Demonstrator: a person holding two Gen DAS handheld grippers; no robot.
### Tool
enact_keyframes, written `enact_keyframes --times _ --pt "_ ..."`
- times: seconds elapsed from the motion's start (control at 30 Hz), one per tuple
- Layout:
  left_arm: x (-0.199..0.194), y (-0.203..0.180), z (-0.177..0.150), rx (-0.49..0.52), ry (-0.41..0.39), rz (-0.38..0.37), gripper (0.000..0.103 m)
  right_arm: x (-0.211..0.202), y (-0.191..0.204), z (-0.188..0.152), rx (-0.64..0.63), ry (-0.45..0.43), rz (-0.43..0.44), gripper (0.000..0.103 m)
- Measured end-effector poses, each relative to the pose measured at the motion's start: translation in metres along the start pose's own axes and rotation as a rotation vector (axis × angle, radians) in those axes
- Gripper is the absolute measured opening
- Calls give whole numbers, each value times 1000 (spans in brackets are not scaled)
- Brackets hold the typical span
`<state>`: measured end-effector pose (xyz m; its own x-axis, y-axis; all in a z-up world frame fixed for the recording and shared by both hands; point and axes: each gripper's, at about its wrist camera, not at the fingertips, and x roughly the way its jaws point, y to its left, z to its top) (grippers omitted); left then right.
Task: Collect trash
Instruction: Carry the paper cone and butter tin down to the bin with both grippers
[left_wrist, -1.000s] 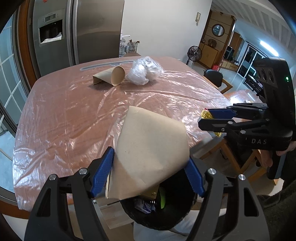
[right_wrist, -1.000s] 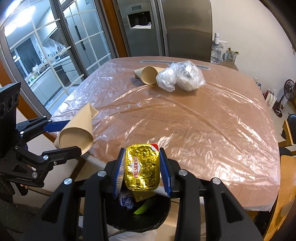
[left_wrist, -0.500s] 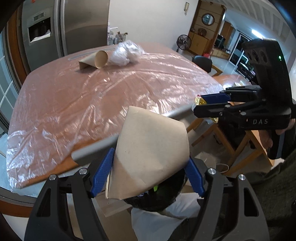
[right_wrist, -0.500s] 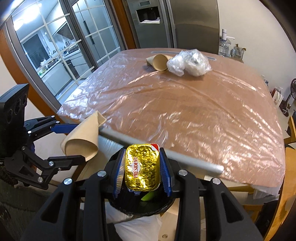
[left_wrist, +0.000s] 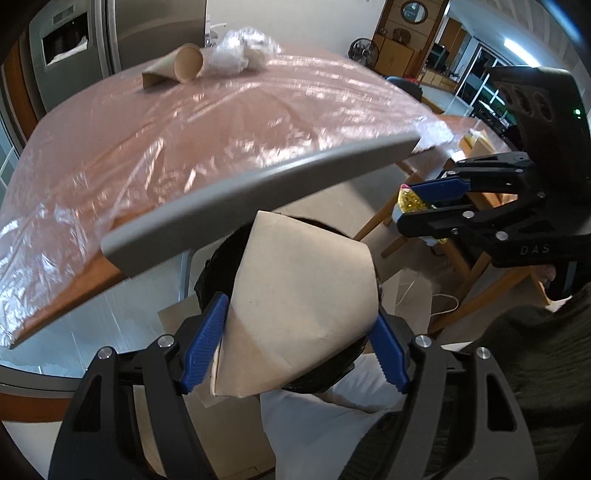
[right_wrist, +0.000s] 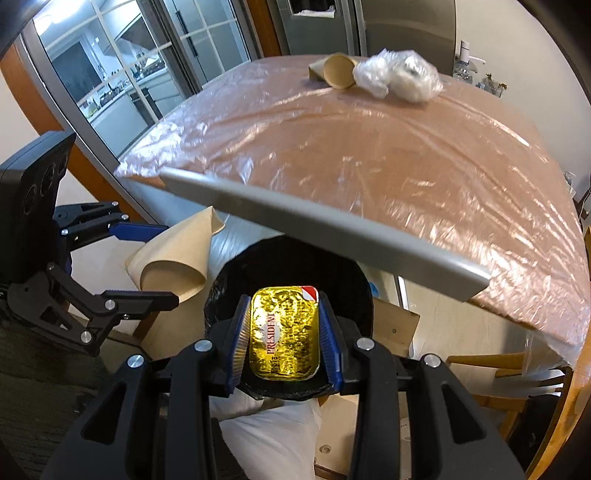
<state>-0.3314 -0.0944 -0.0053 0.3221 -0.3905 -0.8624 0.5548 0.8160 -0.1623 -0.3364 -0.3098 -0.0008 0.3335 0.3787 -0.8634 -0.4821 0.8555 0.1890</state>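
My left gripper (left_wrist: 295, 343) is shut on a brown paper cone (left_wrist: 299, 306) and holds it over the black-lined trash bin (left_wrist: 218, 266). My right gripper (right_wrist: 282, 339) is shut on a gold foil butter packet (right_wrist: 282, 338) and holds it over the same bin (right_wrist: 295, 258). Each gripper shows in the other's view: the right gripper (left_wrist: 424, 203) with the packet at the right, the left gripper (right_wrist: 147, 258) with the cone (right_wrist: 173, 258) at the left. A second paper cone (left_wrist: 181, 68) and a crumpled plastic wrap (left_wrist: 240, 55) lie at the table's far end.
The table (right_wrist: 369, 147) is covered with clear plastic sheet. A grey bar (left_wrist: 258, 192) runs just above the bin along the table edge. A wooden chair (left_wrist: 454, 273) stands to the right. A steel fridge (left_wrist: 155, 33) stands behind the table.
Both grippers have dropped below the table edge and now hang over the bin, each still holding its item. The bin's dark opening has come into fuller view.
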Motion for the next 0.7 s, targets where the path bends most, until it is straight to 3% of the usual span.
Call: enact_keyframes --times 0.7 --pt "72 17 -19 6 127 27 74 71 -7 -20 -64 73 -28 35"
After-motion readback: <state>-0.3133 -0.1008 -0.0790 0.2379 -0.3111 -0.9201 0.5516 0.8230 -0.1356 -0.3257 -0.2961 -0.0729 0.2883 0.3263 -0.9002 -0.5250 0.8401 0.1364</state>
